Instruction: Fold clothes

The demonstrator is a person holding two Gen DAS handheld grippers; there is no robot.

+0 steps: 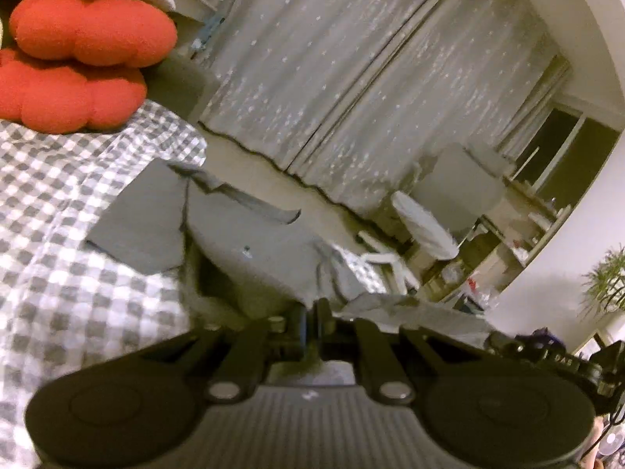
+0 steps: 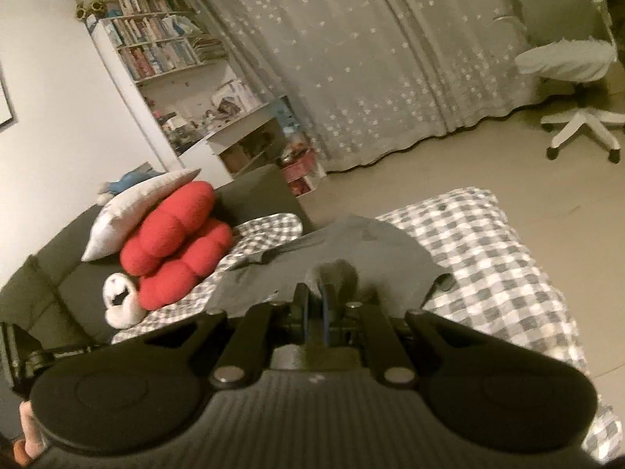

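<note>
I see the grey garment (image 2: pixel 343 250) rumpled, partly lifted off the checked bedcover (image 2: pixel 488 258), centre frame in both views.

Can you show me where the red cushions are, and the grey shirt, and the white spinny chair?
red cushions (image 2: pixel 172 242): right wrist view, on the middle of the stacked pair.
grey shirt (image 2: pixel 351 250): right wrist view, on the bunched cloth just ahead of the fingers.
white chair (image 2: pixel 582 125): right wrist view, on its wheeled base.
</note>
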